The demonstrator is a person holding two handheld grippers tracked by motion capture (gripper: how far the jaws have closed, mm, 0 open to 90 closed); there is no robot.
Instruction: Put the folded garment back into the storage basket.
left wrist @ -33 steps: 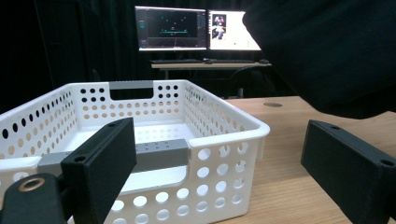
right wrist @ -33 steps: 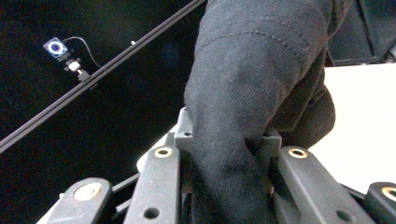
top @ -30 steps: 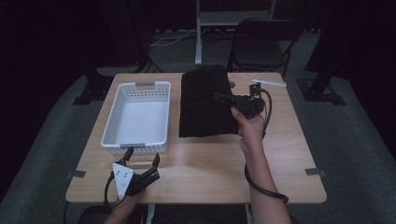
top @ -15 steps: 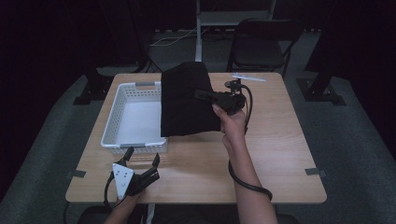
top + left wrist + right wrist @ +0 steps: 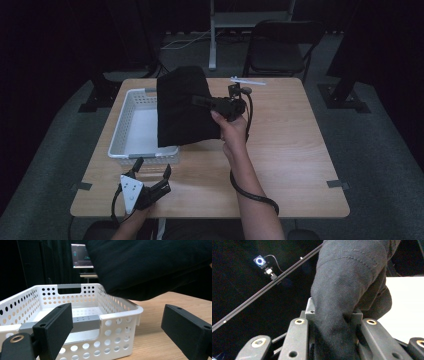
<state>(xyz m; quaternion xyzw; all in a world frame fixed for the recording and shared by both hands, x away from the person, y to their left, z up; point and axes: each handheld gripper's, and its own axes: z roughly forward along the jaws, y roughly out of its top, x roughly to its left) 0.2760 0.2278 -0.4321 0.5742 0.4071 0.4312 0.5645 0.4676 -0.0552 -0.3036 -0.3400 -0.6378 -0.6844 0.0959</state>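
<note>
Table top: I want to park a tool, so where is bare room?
Free: the table right of the right gripper, and the front edge beside the left gripper. Crowded: the left, with the basket under the held black cloth.

One wooden worktop [image 5: 300, 150] carries one white perforated basket [image 5: 131, 125], which has two grey handles, and one thin white stick-like item [image 5: 248, 80] lying near the far edge. One black cloth [image 5: 182, 112] hangs above the basket's right side. Two tongs are in the scene: the right tongs [image 5: 200, 100], clamped on the cloth, and the left tongs [image 5: 152, 167], jaws spread with nothing between them. One dark chair [image 5: 280, 45] stands beyond the worktop. One lit screen [image 5: 82, 256] glows in the background.
</note>
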